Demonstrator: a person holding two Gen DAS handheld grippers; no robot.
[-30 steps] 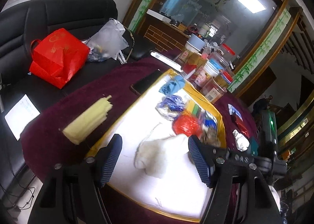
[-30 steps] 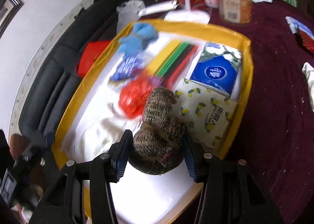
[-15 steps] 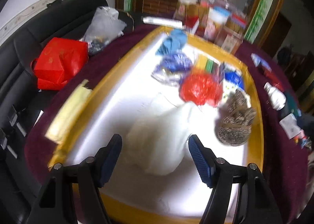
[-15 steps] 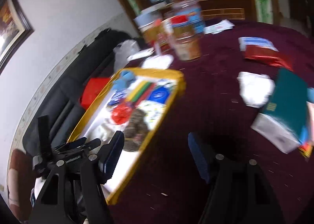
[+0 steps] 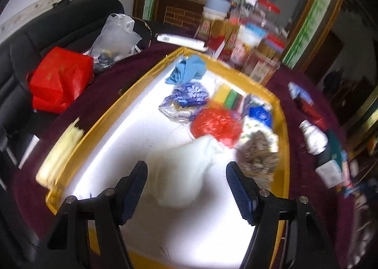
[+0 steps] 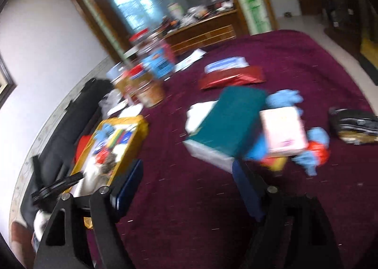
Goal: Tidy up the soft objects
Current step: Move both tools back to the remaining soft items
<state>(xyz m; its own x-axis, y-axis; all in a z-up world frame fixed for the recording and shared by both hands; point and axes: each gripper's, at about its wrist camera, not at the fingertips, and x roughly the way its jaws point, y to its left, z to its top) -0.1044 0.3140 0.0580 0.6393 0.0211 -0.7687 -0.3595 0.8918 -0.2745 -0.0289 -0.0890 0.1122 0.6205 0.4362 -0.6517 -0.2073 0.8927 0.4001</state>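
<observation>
Left hand-held gripper (image 5: 186,188) stands open over the yellow-rimmed tray (image 5: 111,113), nothing pressed between its pads; the white cloth (image 5: 186,172) lies directly ahead and between the jaws, inside the tray. Beside it, toward the right rim, rests the brown knitted item (image 5: 257,155). Right hand-held gripper (image 6: 187,181) is open and empty, its jaws having just been opening, over the maroon desk (image 6: 189,217). Loose blue soft items (image 6: 283,99) lie ahead and to its right, partly under a pink box (image 6: 283,129). Judgement: the right hand is nearer them.
</observation>
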